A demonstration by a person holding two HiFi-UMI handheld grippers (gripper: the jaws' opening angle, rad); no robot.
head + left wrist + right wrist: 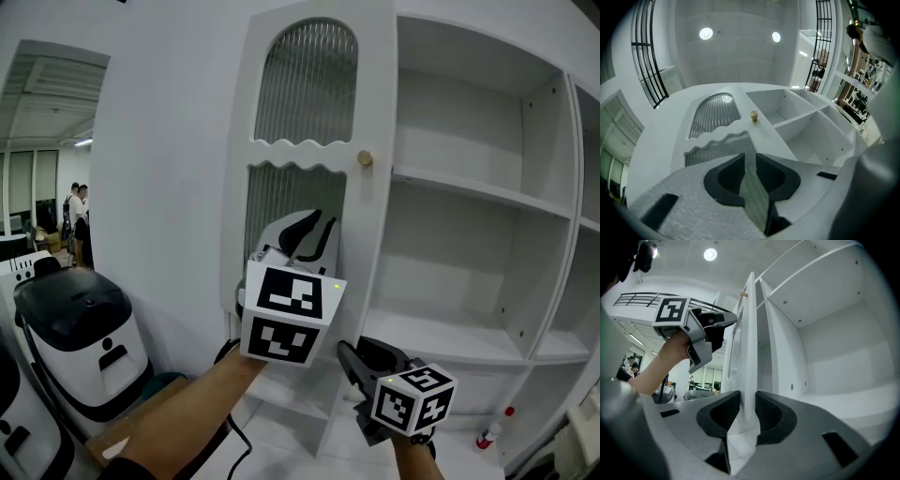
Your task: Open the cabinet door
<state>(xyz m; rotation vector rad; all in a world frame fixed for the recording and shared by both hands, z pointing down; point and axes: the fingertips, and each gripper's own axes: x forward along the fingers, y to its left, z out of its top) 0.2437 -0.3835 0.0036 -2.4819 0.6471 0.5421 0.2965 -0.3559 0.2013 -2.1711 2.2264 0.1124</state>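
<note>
The white cabinet door (377,103) has ribbed glass panels and a brass knob (364,158) near its right, free edge. It stands slightly ajar from the cabinet side. My right gripper (362,354) is low on the door. In the right gripper view the door edge (749,357) runs between the pads of this gripper (747,401), which press on it. My left gripper (314,229) is higher up, below the knob (753,116). In the left gripper view the door's edge (751,187) fills the gap of that gripper (750,157).
Open white shelves (469,187) fill the cabinet to the right of the door. A black-and-white machine (80,328) and a cardboard box (141,412) stand at the lower left. A red-capped bottle (487,436) lies on the floor at the right. People (77,211) stand far off at the left.
</note>
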